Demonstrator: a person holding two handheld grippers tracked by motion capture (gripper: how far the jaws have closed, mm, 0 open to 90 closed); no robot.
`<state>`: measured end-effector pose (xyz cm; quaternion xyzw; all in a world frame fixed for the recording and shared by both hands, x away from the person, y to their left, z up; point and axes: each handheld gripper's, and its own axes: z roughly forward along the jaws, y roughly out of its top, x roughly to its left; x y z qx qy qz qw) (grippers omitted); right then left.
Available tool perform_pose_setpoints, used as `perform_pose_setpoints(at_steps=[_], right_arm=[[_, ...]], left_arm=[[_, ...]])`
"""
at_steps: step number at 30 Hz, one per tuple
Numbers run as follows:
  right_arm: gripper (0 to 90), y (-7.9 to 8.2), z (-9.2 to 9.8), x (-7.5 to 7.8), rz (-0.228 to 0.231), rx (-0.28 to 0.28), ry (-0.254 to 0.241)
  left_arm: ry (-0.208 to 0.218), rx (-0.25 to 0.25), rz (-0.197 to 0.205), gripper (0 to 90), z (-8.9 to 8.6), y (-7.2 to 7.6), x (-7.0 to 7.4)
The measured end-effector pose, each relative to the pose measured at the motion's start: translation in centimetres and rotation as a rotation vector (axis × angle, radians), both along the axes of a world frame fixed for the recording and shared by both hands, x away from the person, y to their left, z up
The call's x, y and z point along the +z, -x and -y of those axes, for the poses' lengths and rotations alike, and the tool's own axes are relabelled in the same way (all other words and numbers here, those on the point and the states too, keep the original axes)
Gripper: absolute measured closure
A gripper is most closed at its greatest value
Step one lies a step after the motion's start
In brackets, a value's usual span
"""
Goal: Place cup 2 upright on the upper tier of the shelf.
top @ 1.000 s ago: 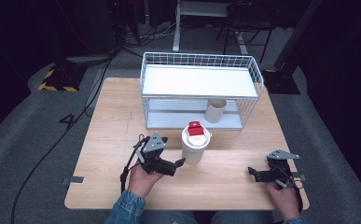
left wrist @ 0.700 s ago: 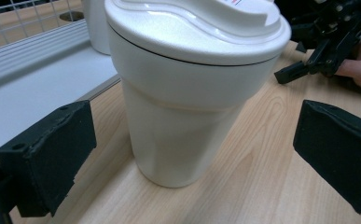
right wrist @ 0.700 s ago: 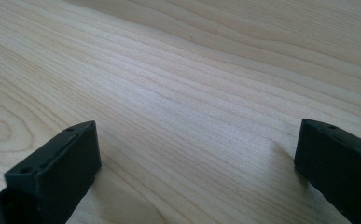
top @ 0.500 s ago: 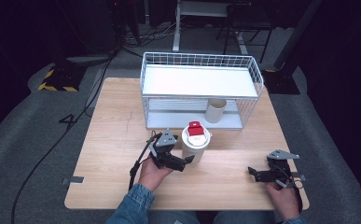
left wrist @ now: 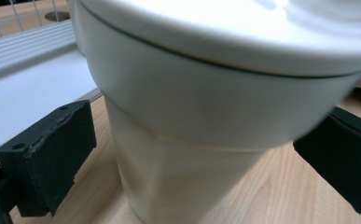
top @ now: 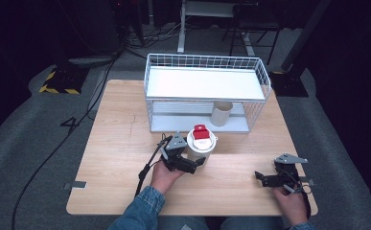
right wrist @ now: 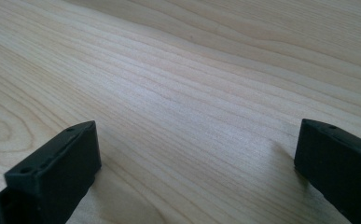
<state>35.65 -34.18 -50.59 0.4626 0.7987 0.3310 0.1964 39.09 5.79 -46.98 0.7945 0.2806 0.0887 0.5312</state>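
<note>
As the left gripper (top: 192,165) has advanced, the lidded cup (top: 201,143) now stands between its jaws
A second ago those jaws sat short of the cup; now they flank its wall, apart, neither pad touching, so closing appears next. Right gripper (top: 264,178) rests on the table (top: 121,143), jaws apart around bare wood, unchanged

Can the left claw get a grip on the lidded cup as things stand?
Probably yes: the left claw is open with a jaw on either side of the lidded cup, gaps on both sides, nothing between.
</note>
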Motion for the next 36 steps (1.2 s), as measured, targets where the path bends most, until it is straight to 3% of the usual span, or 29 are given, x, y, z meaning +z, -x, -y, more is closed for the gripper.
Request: perform_pose_setpoints(at_steps=[4,13,23,29,36], right_arm=[[0.5,0.0,0.0,0.0,0.000,0.000,0.000],[0.5,0.0,0.0,0.0,0.000,0.000,0.000],[0.5,0.0,0.0,0.0,0.000,0.000,0.000],[0.5,0.0,0.0,0.0,0.000,0.000,-0.001],[0.5,0.0,0.0,0.0,0.000,0.000,0.000]], left_arm=[[0.047,-0.005,-0.010,0.0,0.4,-0.3,-0.4],[0.075,0.004,0.002,0.0,1.1,-0.7,-1.0],[0.080,0.011,0.006,0.7,2.1,-0.9,-1.8],[0.079,0.018,0.019,8.9,2.0,-0.9,-2.0],[0.091,0.037,0.036,10.4,2.0,-0.6,-2.2]])
